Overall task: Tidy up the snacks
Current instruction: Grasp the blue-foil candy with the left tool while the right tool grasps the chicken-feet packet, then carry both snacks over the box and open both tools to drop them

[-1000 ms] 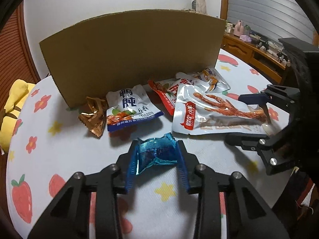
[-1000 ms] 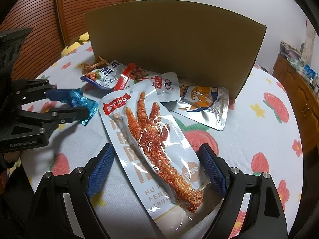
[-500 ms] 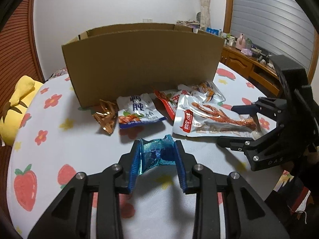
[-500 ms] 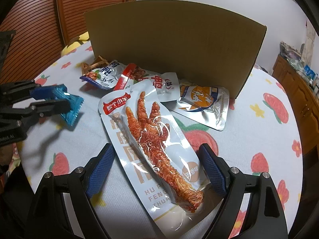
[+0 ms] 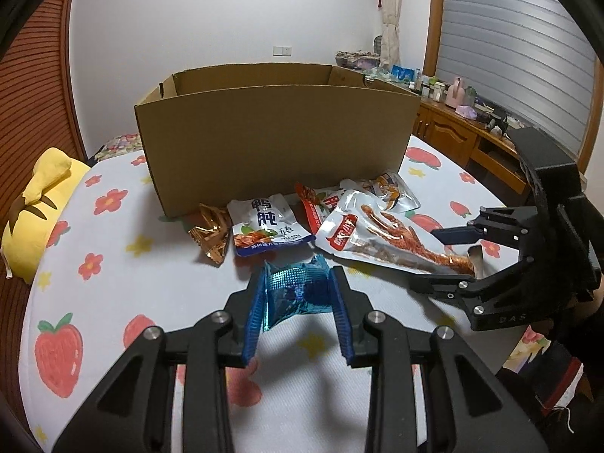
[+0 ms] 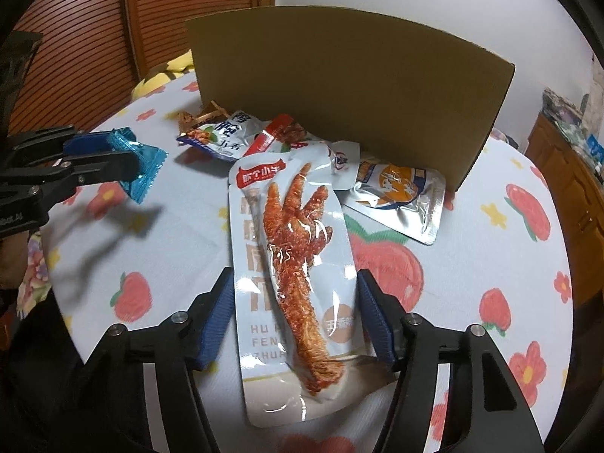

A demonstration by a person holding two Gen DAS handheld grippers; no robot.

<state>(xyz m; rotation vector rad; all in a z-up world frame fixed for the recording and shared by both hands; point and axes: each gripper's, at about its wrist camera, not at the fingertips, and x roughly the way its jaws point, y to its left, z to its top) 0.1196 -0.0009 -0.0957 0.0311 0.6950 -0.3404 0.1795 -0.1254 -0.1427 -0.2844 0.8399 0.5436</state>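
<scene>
Blue crinkly foil snack packet point(image 5: 298, 290) pinched in left gripper point(image 5: 298, 315) fingers, lifted clear of the fruit-print table point(image 5: 113, 275). Right gripper point(image 6: 294, 321) fingers closing around the glossy silver chicken-foot pouch point(image 6: 294, 260), lying flat, pads not yet pressing. Next, likely: carry both over the tall brown cardboard box point(image 5: 279, 151) wall.

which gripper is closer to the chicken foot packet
Right. The right gripper straddles the chicken foot packet, jaws closing on its lower end. The left gripper hangs off to its side, shut on a blue wrapper.
</scene>
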